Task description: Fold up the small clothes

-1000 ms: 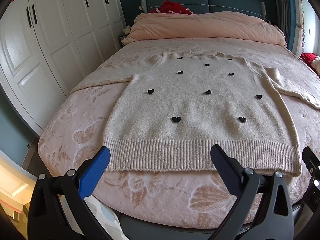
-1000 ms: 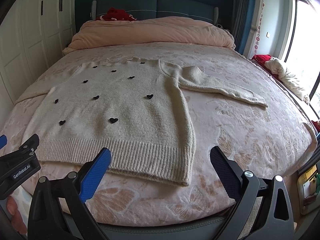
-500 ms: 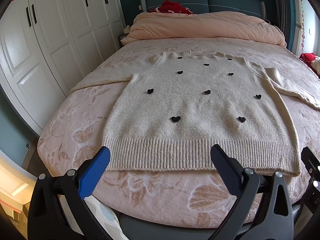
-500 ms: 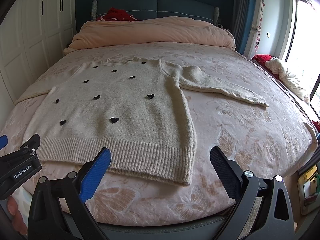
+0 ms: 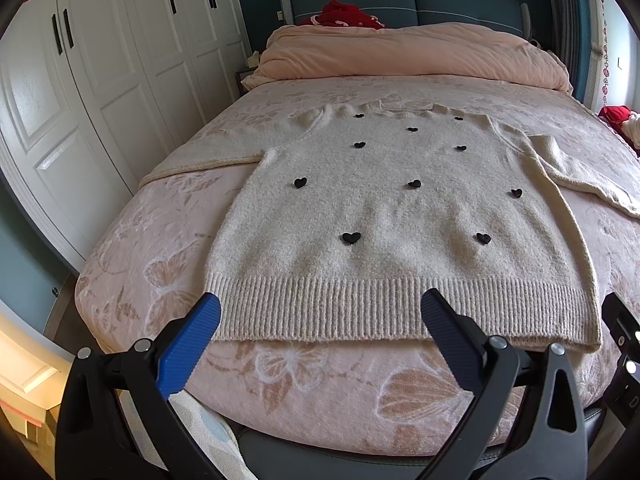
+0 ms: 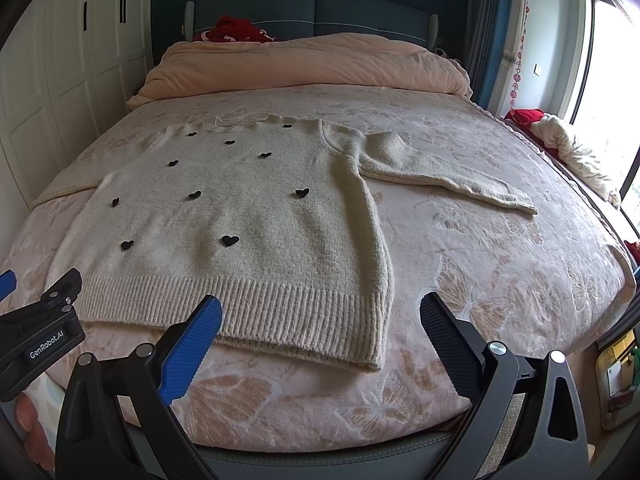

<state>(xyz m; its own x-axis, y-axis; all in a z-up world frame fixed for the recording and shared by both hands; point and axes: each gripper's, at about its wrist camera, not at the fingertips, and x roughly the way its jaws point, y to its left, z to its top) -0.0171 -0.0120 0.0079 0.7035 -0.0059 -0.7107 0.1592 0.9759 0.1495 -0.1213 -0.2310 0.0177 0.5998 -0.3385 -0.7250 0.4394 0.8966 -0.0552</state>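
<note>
While the cream knitted sweater with small black hearts [image 5: 400, 216] lay flat on the pink floral bedspread [image 6: 500, 260], left gripper [image 5: 320, 316] and right gripper [image 6: 320, 316] hovered wide apart, empty; soft, limp, probably light, best pinched at ribbed hem corners.

We are in a home bedroom. We see a wide bed with a pink floral bedspread [image 5: 168, 264], a rolled peach duvet [image 5: 400, 52] against a padded blue headboard [image 5: 460, 4], and white panelled wardrobe doors [image 5: 100, 80].

Open bedspread [image 6: 500, 264] — right of sweater [image 6: 248, 224]
</note>
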